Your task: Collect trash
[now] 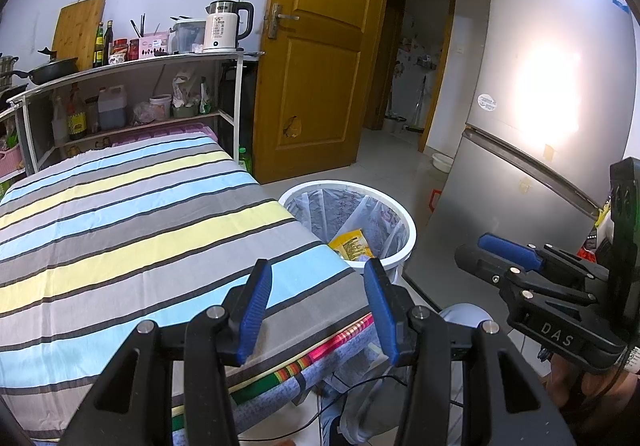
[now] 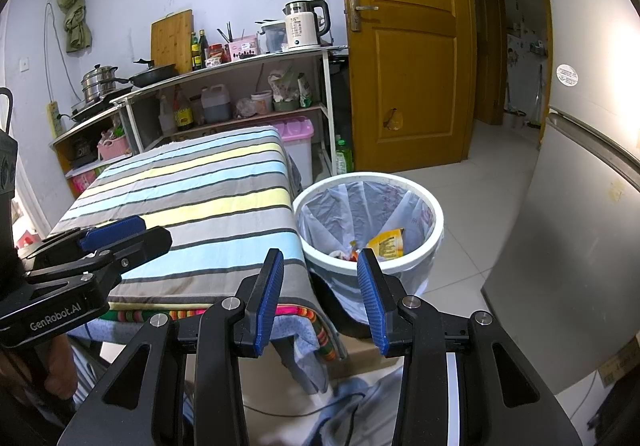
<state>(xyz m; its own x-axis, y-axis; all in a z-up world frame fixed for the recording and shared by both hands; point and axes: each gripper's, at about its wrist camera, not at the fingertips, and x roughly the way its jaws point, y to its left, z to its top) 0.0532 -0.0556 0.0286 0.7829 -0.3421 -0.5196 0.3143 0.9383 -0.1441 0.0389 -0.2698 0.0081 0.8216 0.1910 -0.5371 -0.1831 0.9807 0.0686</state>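
Both grippers wait with nothing in them, and the trash is in the bin.

The left gripper (image 1: 318, 300) with blue pads has its jaws apart and holds nothing; under it is just the striped cloth-covered table (image 1: 132, 214), bare on top. The right gripper (image 2: 320, 296) with blue pads is the same, jaws apart and nothing between them. The round white plastic bin with a thin see-through bag (image 2: 434, 220) stands on the floor at about 1 o'clock from both grippers, touching the table's corner, most likely so trash can drop straight in. A yellow crumpled wrapper (image 2: 386, 242) lies inside with some red scraps (image 2: 346, 255). I think the collecting is nearly done, as I see no trash left on the table.
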